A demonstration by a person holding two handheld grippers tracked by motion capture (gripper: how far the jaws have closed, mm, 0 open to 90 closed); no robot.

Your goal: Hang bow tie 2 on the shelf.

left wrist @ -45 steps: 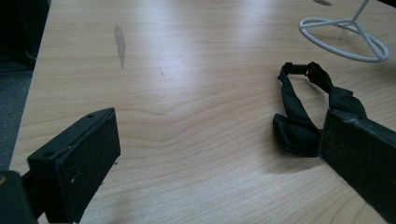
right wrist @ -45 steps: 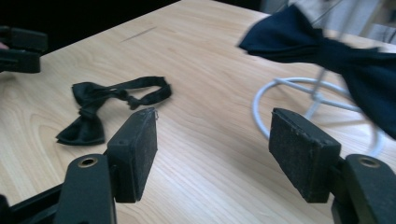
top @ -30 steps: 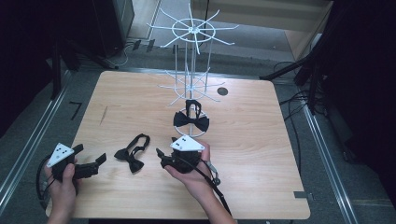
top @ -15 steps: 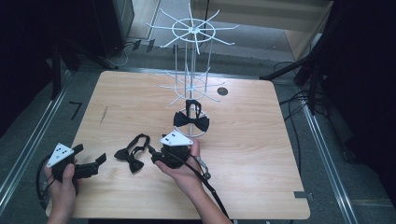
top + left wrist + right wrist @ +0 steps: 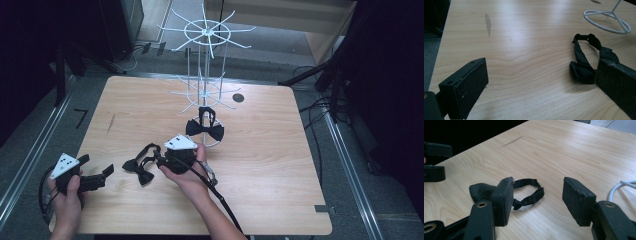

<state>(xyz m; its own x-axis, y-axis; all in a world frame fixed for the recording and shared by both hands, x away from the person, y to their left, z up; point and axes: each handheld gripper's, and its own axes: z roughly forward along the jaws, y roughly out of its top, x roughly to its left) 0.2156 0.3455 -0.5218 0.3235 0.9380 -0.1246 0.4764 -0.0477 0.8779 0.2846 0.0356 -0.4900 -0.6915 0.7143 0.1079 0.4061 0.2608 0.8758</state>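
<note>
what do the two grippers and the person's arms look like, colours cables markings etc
Both the left gripper and the right gripper are black, each topped by a grey three-cornered plate with dark dots. Their jaws are flat, rectangular black blocks with rough-looking pads and screw holes. A black cable trails from each. The forearms are bare, with no sleeves in sight.
</note>
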